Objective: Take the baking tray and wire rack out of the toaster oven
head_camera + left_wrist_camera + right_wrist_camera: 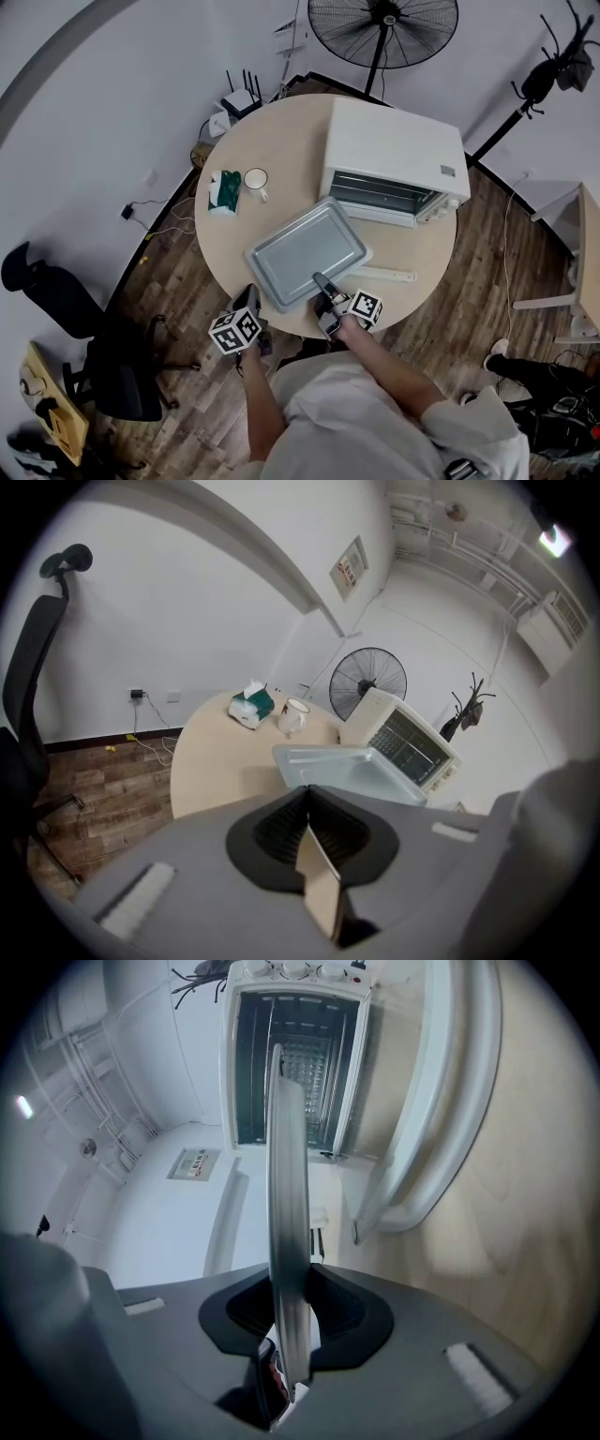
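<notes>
The flat grey metal baking tray (307, 251) is out of the white toaster oven (394, 155). It sits just in front of the oven's open mouth, over the round pale wooden worktop (281, 141). The right claw (322, 281) pinches the tray's near rim, and in the right gripper view the thin edge runs straight between its pads (286, 1321). I cannot tell whether the tray rests on the worktop. The wire rack (380, 194) lies inside the oven cavity. The left claw (251, 296) is pressed together on nothing at the worktop's near edge, left of the tray. A white mug (255, 179) and a green tissue pack (225, 190) stand at the far left.
</notes>
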Demonstrator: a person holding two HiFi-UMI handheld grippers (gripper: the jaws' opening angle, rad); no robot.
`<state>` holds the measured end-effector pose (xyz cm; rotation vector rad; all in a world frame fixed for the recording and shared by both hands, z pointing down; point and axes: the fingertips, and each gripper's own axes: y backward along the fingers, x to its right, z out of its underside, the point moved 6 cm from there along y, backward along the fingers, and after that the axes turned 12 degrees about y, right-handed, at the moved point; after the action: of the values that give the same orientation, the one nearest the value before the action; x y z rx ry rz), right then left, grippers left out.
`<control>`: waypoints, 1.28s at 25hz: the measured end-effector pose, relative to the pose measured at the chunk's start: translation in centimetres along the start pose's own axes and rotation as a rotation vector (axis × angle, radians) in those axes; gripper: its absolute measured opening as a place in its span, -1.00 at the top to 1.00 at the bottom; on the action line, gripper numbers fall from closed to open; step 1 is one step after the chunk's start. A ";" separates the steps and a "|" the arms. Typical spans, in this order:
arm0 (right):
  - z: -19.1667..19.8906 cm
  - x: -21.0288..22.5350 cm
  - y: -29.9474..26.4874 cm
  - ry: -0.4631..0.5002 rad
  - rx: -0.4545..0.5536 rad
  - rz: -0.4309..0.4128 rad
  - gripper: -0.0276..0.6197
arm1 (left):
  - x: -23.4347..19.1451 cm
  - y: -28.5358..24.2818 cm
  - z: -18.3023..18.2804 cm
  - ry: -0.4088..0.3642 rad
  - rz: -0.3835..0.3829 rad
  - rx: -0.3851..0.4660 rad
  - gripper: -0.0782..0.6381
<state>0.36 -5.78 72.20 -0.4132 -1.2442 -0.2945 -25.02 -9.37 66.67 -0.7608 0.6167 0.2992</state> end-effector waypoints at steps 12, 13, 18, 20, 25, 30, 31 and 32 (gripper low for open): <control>3.8 -1.4 -3.7 0.010 -0.155 -0.090 0.68 | -5.1 2.7 0.0 0.197 -0.025 0.094 0.37; 4.2 -1.6 -4.1 0.005 -0.163 -0.098 0.68 | -5.8 2.9 0.0 0.245 -0.012 0.109 0.33; 5.5 -2.4 -5.6 0.026 -0.226 -0.112 0.68 | -7.9 3.1 0.8 0.473 0.127 0.128 0.26; 6.0 -2.7 -6.3 0.021 -0.251 -0.132 0.68 | -8.0 2.8 1.3 0.530 0.183 0.121 0.23; 7.2 -3.3 -7.5 0.043 -0.321 -0.167 0.67 | -8.1 1.9 1.8 0.679 0.319 0.117 0.23; 8.1 -3.6 -8.8 0.049 -0.376 -0.165 0.67 | -9.4 2.0 1.7 0.711 0.307 0.121 0.45; 8.3 -3.6 -8.9 0.050 -0.386 -0.155 0.67 | -9.6 2.0 1.6 0.723 0.314 0.128 0.46; 8.5 -3.7 -9.1 0.054 -0.396 -0.144 0.67 | -9.8 2.0 1.4 0.740 0.326 0.139 0.46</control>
<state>-11.88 -9.98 72.22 -0.6506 -1.1644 -0.6768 -33.05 -7.26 72.40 -0.6244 1.4544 0.2646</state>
